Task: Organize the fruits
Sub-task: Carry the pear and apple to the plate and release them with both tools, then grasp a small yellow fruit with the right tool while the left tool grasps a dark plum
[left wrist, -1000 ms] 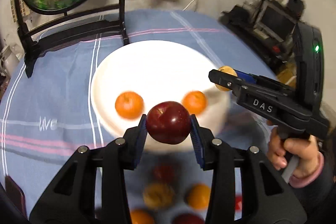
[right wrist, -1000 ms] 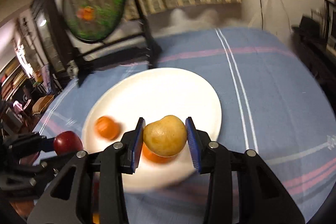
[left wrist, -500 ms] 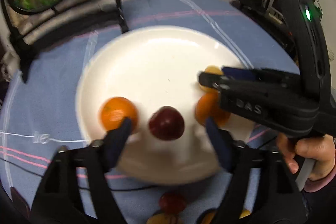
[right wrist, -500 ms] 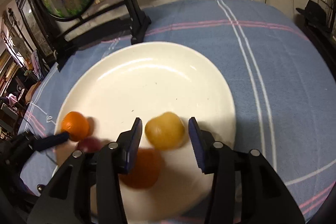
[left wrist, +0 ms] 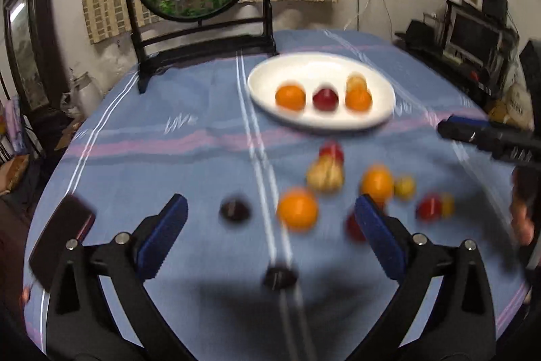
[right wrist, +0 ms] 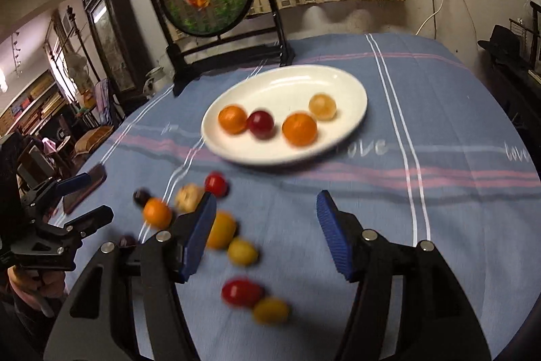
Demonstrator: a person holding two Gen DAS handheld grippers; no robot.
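Left black two-finger gripper [left wrist: 270, 222]: jaws spread wide, nothing held. Right black two-finger gripper [right wrist: 267, 225]: same. Four fruits are seen on the white oval plate [right wrist: 351, 83] at 12 o'clock; loose fruits [right wrist: 236, 249] lie nearer. "love" on the blue striped tablecloth [right wrist: 456, 124] is legible only in the right view.

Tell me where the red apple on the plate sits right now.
The red apple lies near the front of the white plate, between two oranges, touching the left orange in the right wrist view.
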